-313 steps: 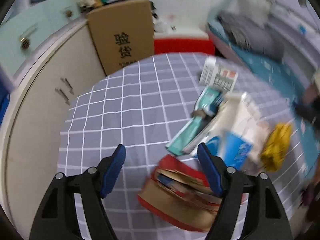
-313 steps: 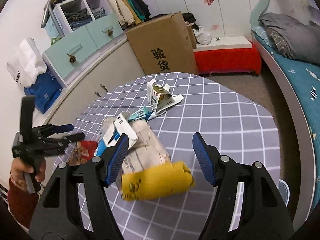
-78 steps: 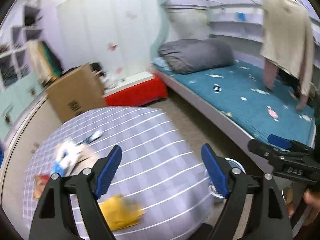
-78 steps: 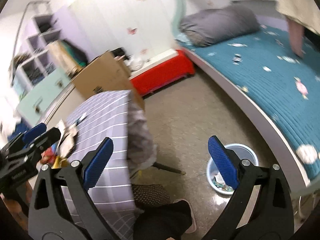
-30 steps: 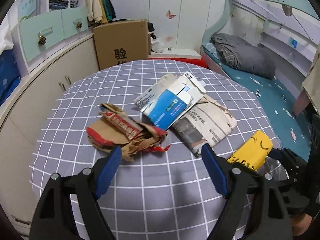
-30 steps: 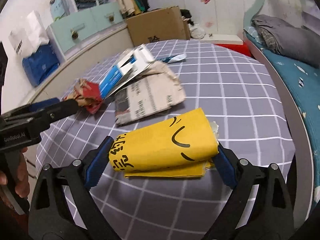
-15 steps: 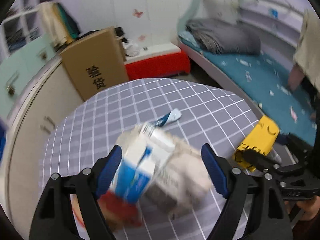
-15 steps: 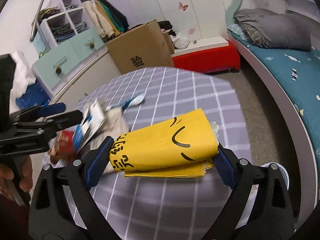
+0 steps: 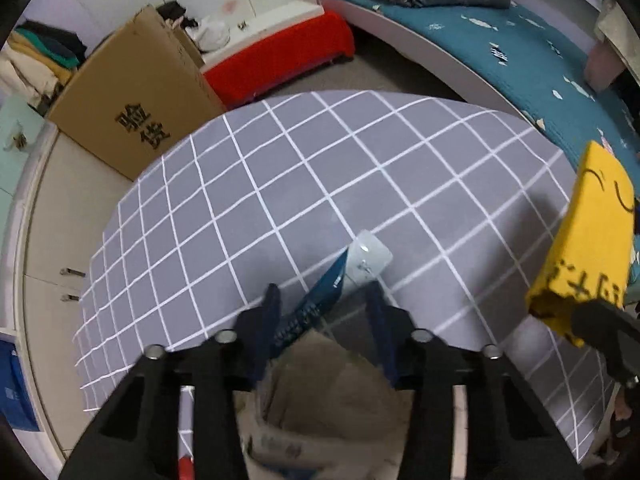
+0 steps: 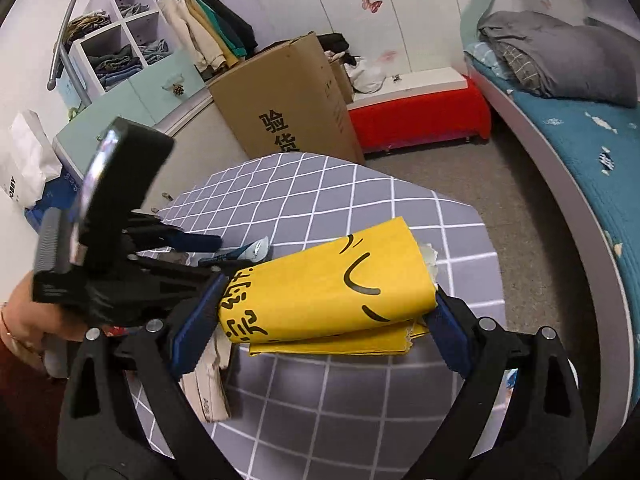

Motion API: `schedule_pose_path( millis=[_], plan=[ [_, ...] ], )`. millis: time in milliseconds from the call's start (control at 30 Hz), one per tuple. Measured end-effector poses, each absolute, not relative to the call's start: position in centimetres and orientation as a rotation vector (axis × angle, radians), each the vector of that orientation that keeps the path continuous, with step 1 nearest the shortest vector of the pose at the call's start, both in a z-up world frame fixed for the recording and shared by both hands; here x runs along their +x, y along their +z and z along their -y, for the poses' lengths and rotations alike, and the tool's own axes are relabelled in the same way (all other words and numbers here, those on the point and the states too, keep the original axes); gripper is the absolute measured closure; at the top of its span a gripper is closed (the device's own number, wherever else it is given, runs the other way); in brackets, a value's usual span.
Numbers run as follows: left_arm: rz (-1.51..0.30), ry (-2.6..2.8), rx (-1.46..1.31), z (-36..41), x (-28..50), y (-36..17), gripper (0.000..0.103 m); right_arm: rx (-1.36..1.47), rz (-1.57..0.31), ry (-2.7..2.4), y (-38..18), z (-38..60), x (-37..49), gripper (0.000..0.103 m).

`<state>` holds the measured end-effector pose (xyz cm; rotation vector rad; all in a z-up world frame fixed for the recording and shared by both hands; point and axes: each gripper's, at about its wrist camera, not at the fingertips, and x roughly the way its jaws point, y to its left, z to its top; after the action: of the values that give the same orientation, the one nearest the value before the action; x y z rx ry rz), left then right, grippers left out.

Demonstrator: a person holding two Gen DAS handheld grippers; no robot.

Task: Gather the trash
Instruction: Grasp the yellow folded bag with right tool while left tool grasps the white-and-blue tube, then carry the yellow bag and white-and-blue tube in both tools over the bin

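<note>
While hovering over the checked grey tablecloth (image 9: 320,184), left gripper (image 9: 322,312) has just been narrowing its jaws, with a blue-and-white wrapper (image 9: 340,276) poking forward from between them. Can't tell if the pads actually pinch it, since the gap looks wider than the wrapper. Behind the jaws, closer to the camera, sits a crumpled brown paper bag (image 9: 332,392), with a bit of red wrapper (image 9: 185,465) just left of it.

Right gripper (image 10: 320,312) clamped on a folded yellow paper bag (image 10: 328,292) with a smiley face, both blue pads pressing its ends, bag held crosswise above the table. Off to the left of those jaws: the other gripper and the hand (image 10: 24,316) holding it. Below the left pad, some white printed paper (image 10: 204,384) lying on the cloth. Beyond the table, a cardboard box (image 10: 288,104).
</note>
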<state>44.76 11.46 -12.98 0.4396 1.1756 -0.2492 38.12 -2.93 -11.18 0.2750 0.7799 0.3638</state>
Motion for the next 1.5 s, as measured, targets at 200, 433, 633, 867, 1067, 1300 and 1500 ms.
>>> schedule_pose_path(
  millis=[200, 433, 633, 867, 1067, 1300, 1500],
  plan=[
    [-1.15, -0.247, 0.415, -12.0, 45.5, -13.0, 0.093, 0.292, -0.784, 0.377, -11.4, 2.8, 38.8, 0.012],
    [-0.896, -0.158, 0.381, -11.0, 44.3, -7.9, 0.097, 0.32, -0.748, 0.355, -10.9, 4.3, 37.9, 0.012],
    [-0.759, -0.252, 0.386, -5.5, 40.3, -3.3, 0.097, 0.355, -0.699, 0.316, -9.6, 7.4, 35.9, 0.012],
    [-0.796, -0.424, 0.345, 3.5, 36.4, -5.2, 0.097, 0.366, -0.654, 0.194, -10.1, 14.7, 30.7, 0.012],
    [-0.856, -0.551, 0.274, 11.1, 33.5, -8.9, 0.097, 0.385, -0.67, 0.032, -13.4, 22.9, 25.0, 0.012],
    [-0.902, -0.585, 0.312, 19.5, 31.8, -16.0, 0.097, 0.396, -0.742, -0.096, -19.1, 29.0, 24.0, 0.012],
    [-0.987, -0.589, 0.287, 21.6, 32.8, -20.7, 0.097, 0.436, -0.846, -0.111, -24.7, 31.1, 25.8, 0.012]
  ],
)
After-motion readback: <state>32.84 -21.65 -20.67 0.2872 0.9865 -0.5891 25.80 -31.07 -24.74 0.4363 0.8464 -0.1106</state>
